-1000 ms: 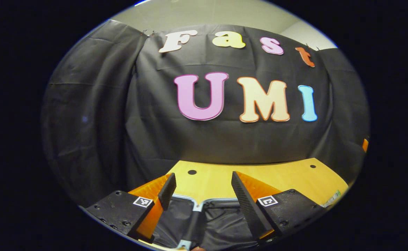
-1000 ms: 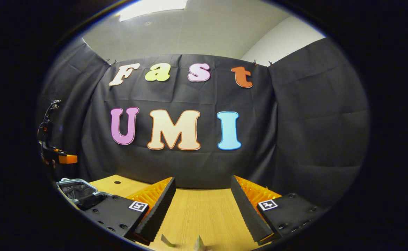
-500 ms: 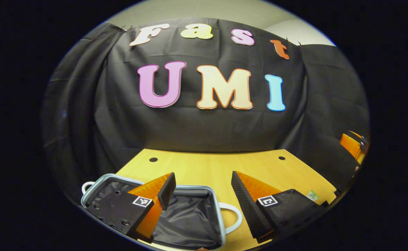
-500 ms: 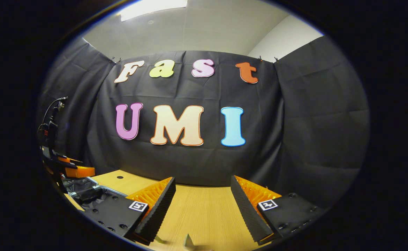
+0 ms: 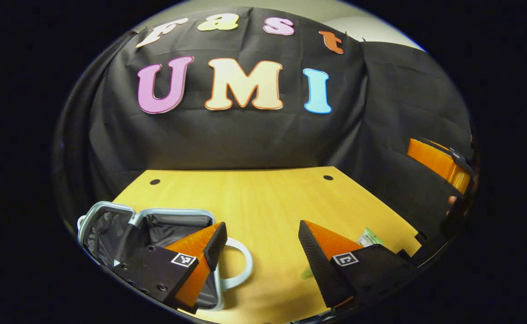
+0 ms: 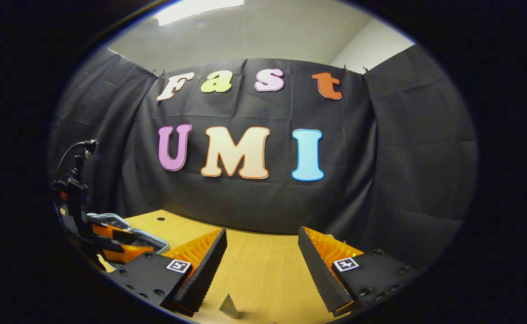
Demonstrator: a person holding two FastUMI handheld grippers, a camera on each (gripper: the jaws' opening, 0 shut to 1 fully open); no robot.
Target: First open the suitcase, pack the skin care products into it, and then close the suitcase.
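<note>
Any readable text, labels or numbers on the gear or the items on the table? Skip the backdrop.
None readable.
Square tags on the left gripper and the right gripper: black-and-white code patterns, no words.
Green packet on the table: print too small to read.
Open suitcase: no marking seen.

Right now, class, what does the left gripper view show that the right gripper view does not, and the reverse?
Left gripper view: the dark lining inside the open suitcase, its white handle, and a green packet on the table. Right gripper view: a ceiling light and a small grey pointed object in front of the right tongs. Shared: the wooden table, the suitcase, the black cloth wall. The left tongs and the right tongs both stand open and empty.
</note>
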